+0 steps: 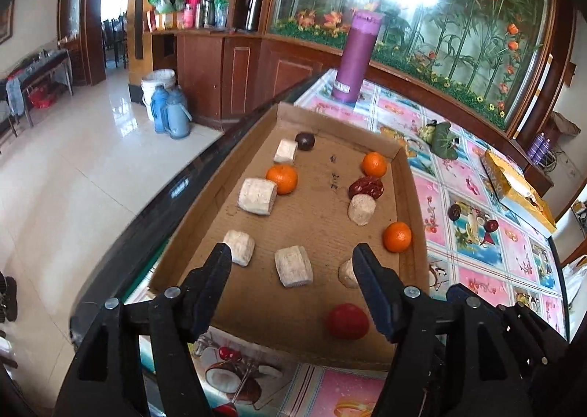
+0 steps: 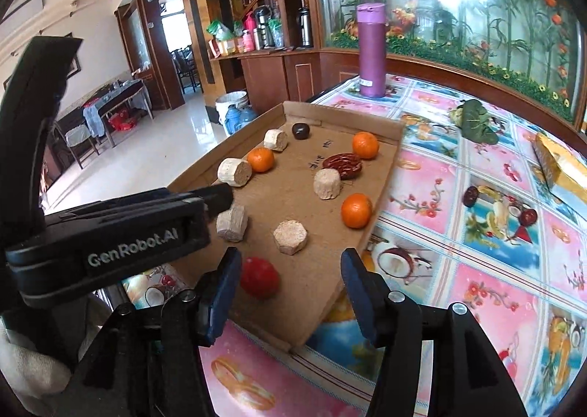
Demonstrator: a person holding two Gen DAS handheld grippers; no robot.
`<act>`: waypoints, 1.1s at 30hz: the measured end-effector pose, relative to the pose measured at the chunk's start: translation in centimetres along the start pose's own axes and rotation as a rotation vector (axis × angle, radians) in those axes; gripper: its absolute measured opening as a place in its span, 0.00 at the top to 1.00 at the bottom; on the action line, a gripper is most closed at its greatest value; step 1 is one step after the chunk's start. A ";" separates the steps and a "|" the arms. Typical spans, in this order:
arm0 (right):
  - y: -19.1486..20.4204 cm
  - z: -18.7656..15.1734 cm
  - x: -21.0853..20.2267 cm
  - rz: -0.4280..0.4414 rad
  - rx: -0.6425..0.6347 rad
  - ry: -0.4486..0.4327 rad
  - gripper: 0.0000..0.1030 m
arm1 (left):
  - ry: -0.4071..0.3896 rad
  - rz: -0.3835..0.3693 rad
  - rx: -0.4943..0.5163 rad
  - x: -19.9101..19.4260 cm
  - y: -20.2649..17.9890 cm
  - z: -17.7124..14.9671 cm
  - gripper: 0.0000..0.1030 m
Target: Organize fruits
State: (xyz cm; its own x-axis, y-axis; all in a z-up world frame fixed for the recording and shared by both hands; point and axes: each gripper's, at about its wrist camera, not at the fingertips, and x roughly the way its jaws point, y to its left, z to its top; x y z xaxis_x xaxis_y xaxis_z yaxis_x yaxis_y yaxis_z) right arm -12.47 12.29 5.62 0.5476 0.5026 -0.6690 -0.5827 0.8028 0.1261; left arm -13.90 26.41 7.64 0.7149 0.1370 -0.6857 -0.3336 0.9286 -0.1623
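Note:
A shallow cardboard tray [image 1: 312,204] [image 2: 293,193] lies on the flowered tablecloth. In it are three oranges [image 1: 282,178] [image 2: 356,210], a wrinkled red date [image 1: 367,187] [image 2: 343,164], a dark round fruit [image 1: 305,141] [image 2: 301,130], a red round fruit [image 1: 346,321] [image 2: 259,276] and several beige cylinder blocks [image 1: 256,195] [image 2: 290,236]. My left gripper [image 1: 292,251] hovers open over the tray's near end, nothing gripped. My right gripper [image 2: 291,255] is open above the tray's near corner, the red fruit just beyond its left finger. The left gripper's fingers [image 2: 216,196] reach in from the left.
A tall purple flask [image 1: 357,57] [image 2: 372,53] stands behind the tray. A green leafy toy [image 1: 444,140] [image 2: 477,121] and a yellow box [image 1: 513,189] lie to the right. Two dark dates [image 2: 470,195] rest on the cloth. The table's edge and tiled floor lie to the left.

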 end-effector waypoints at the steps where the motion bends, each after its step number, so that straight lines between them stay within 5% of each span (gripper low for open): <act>1: -0.2 -0.2 -0.4 -0.006 0.009 -0.006 0.40 | -0.030 0.021 0.009 -0.8 -0.3 0.0 0.32; 6: -1.6 -1.1 -2.8 -0.041 0.060 -0.041 0.35 | -0.222 0.148 0.030 -5.3 -1.8 -0.4 0.07; 12: -2.6 -1.8 -5.8 -0.076 0.112 -0.092 0.27 | -0.405 0.233 0.006 -10.2 -3.0 -1.5 0.00; 16: -2.9 -2.3 -7.6 -0.092 0.128 -0.129 0.21 | -0.401 0.254 0.039 -10.8 -3.8 -2.1 0.00; 23: -2.8 -3.6 -9.8 -0.137 0.130 -0.180 0.15 | -0.369 0.156 0.067 -12.0 -5.0 -3.1 0.00; 33: -4.0 -4.7 -10.7 -0.157 0.190 -0.180 0.14 | -0.305 0.128 0.080 -11.4 -5.6 -3.8 0.00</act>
State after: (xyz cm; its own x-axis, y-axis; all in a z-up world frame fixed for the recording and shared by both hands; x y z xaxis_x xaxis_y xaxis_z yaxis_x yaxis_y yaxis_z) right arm -18.79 2.16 8.87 0.7295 0.4028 -0.5527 -0.3693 0.9122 0.1775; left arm -22.56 18.33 13.65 0.8251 0.3398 -0.4513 -0.3918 0.9198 -0.0236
